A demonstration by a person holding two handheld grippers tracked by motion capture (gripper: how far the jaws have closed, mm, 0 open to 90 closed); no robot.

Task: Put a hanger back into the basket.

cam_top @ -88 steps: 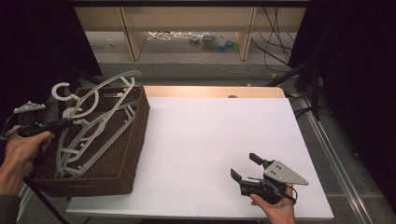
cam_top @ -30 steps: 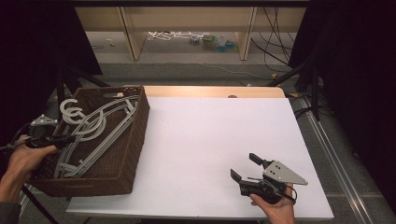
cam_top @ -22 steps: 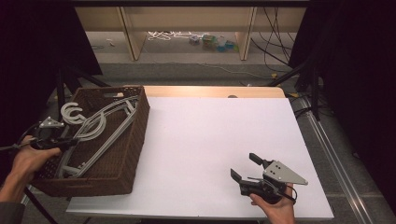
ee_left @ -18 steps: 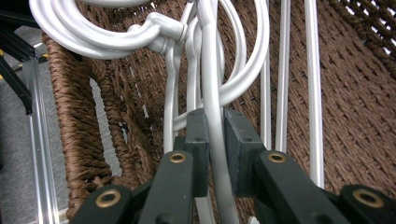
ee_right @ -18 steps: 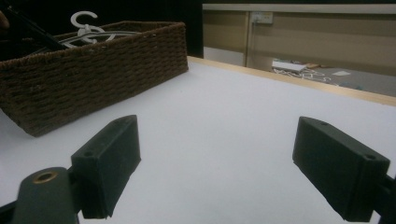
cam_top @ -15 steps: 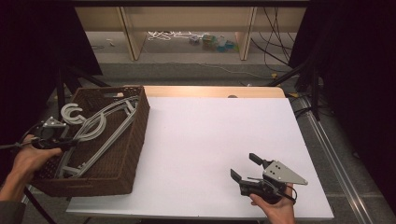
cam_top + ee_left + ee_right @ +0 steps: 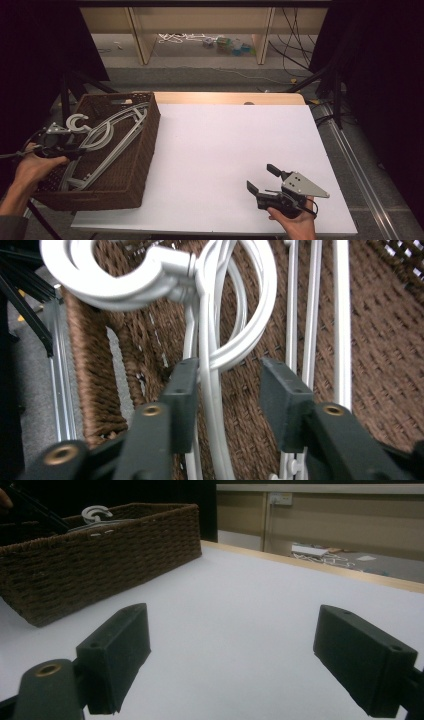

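Left gripper (image 7: pixel 75 150), in the left hand (image 7: pixel 32 169): poised over the near-left corner of the brown woven wicker basket (image 7: pixel 150 131), which sits on the left edge of the white table top (image 7: pixel 225 145). Jaws spread, not pinching. In the left gripper view, straddling (image 7: pixel 227 385) the thin white neck rods of the bundle of white plastic coat hangers (image 7: pixel 210 340): rods running straight up between the two black pads, hard against the left-hand pad in that view, well clear of the other.

Hangers (image 7: pixel 112 135): lying inside the basket, long arms slanting from the near-left corner toward the far-right corner, thick open hook (image 7: pixel 77 121) at the left end, just above the rim. In the left gripper view, hook (image 7: pixel 125 275) just past the jaw tips, curling to the left, brown weave (image 7: pixel 380 340) beneath.

Probably the deciding relation: neck already between the pads and in line with the jaws' reach, so closing alone looks enough for a grasp; likely to slide toward the centre as the far pad comes in.

Right gripper (image 7: pixel 262 179), in the right hand (image 7: pixel 295 226): down on the table near the front right edge, jaws wide apart and holding nothing, pointed (image 7: pixel 230 645) across bare white surface toward the basket (image 7: pixel 110 555). Well apart from the hangers; left hand by far the nearer.

No brand, label or legible writing on hangers, basket or grippers.
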